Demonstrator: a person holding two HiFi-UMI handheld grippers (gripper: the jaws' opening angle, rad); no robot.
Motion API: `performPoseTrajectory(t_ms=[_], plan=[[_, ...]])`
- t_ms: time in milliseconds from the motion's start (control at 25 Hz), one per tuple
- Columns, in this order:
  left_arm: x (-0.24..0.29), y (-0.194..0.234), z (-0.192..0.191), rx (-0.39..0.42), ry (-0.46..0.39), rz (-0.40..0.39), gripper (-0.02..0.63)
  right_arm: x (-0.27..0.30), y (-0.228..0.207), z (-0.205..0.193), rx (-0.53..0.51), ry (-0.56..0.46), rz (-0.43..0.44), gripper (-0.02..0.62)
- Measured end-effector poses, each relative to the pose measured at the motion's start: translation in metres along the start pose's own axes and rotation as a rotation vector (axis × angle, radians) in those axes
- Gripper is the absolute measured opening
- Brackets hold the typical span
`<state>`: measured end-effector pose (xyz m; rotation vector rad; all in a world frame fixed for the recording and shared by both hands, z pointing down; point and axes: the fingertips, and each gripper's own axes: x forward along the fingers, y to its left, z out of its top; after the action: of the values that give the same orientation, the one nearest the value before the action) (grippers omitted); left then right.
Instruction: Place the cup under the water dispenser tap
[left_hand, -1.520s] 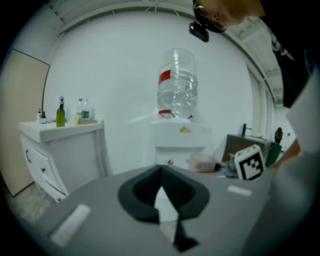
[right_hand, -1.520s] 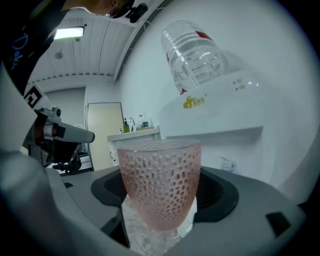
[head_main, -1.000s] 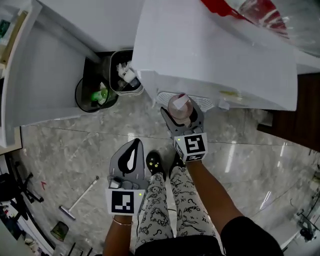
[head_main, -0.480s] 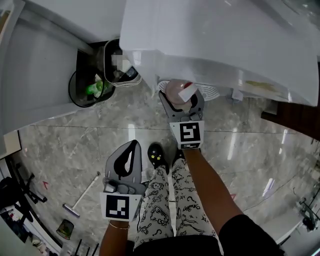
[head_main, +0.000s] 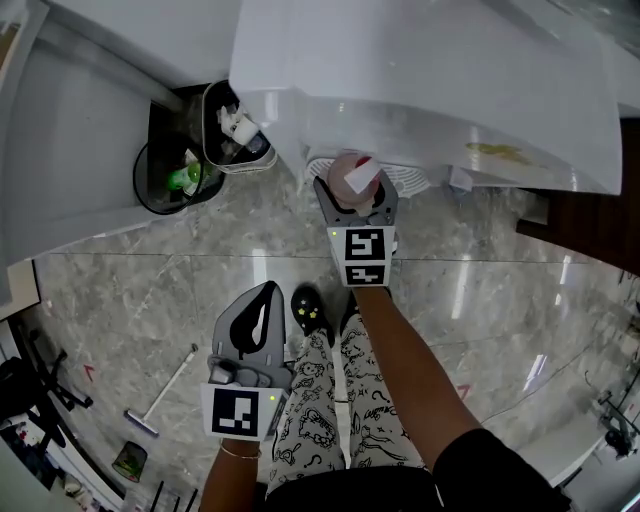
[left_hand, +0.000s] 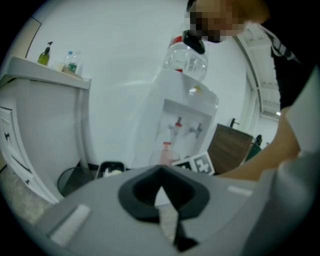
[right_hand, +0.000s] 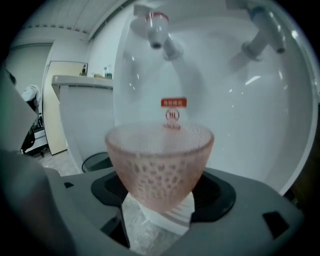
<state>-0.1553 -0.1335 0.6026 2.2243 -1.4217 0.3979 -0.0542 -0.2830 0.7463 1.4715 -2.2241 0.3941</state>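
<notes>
A pink dimpled translucent cup (right_hand: 160, 162) sits upright between the jaws of my right gripper (right_hand: 159, 210), which is shut on it. In the head view the cup (head_main: 351, 175) and right gripper (head_main: 353, 205) are at the white water dispenser (head_main: 420, 90), over its ribbed drip tray (head_main: 405, 180). The red-capped tap (right_hand: 157, 30) hangs above the cup's rim, slightly left of its middle; a second grey tap (right_hand: 262, 35) is to the right. My left gripper (head_main: 258, 325) hangs low by my legs, shut and holding nothing.
A black round bin (head_main: 172, 185) and a white bin (head_main: 232, 135) with rubbish stand on the floor left of the dispenser. A white counter (head_main: 70, 130) fills the left. A dark wooden cabinet (head_main: 590, 235) stands right of the dispenser. Marble floor lies below.
My right gripper has carried the cup forward and a little left, further into the dispenser's recess over the drip tray. The left gripper has stayed where it was.
</notes>
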Motion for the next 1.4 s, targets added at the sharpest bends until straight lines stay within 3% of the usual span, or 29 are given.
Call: performPoseTrajectory(t_ms=[80, 280, 600, 720, 880, 1000, 1040, 1080, 1120, 1200, 1280, 1400], plan=[[-0.001, -0.001, -0.002, -0.002, 0.001, 0.0, -0.003, 0.005, -0.003, -0.014, 0.051, 0.065, 0.007, 0.359], [-0.004, -0.003, -0.005, 0.0, 0.01, -0.001, -0.003, 0.003, 0.006, -0.019, 0.027, 0.079, 0.071, 0.359], [-0.007, -0.009, -0.003, 0.004, 0.005, -0.003, -0.002, -0.008, 0.01, -0.019, 0.078, 0.089, 0.12, 0.359], [-0.009, -0.009, -0.002, 0.017, -0.003, 0.007, -0.003, -0.026, 0.008, -0.025, 0.095, 0.096, 0.108, 0.359], [-0.023, -0.006, 0.006, 0.029, -0.008, 0.04, -0.003, -0.088, 0.013, -0.025, 0.204, 0.08, 0.135, 0.359], [-0.035, -0.01, 0.033, 0.026, -0.051, 0.062, -0.003, -0.144, 0.024, 0.015, 0.198, -0.015, 0.225, 0.354], [-0.034, -0.011, 0.042, 0.032, -0.07, 0.061, -0.003, -0.158, 0.025, 0.036, 0.195, -0.065, 0.257, 0.303], [-0.033, -0.014, 0.051, 0.041, -0.079, 0.049, -0.003, -0.171, 0.025, 0.057, 0.207, -0.115, 0.293, 0.095], [-0.035, -0.022, 0.059, 0.055, -0.074, 0.023, -0.003, -0.187, 0.027, 0.078, 0.23, -0.151, 0.339, 0.015], [-0.045, -0.048, 0.081, 0.104, -0.07, -0.047, -0.003, -0.22, 0.032, 0.114, 0.247, -0.169, 0.426, 0.015], [-0.064, -0.072, 0.115, 0.141, -0.09, -0.087, -0.003, -0.252, 0.032, 0.153, 0.192, -0.171, 0.466, 0.015], [-0.099, -0.087, 0.169, 0.058, -0.143, -0.059, -0.003, -0.302, 0.025, 0.215, 0.147, -0.192, 0.482, 0.015]])
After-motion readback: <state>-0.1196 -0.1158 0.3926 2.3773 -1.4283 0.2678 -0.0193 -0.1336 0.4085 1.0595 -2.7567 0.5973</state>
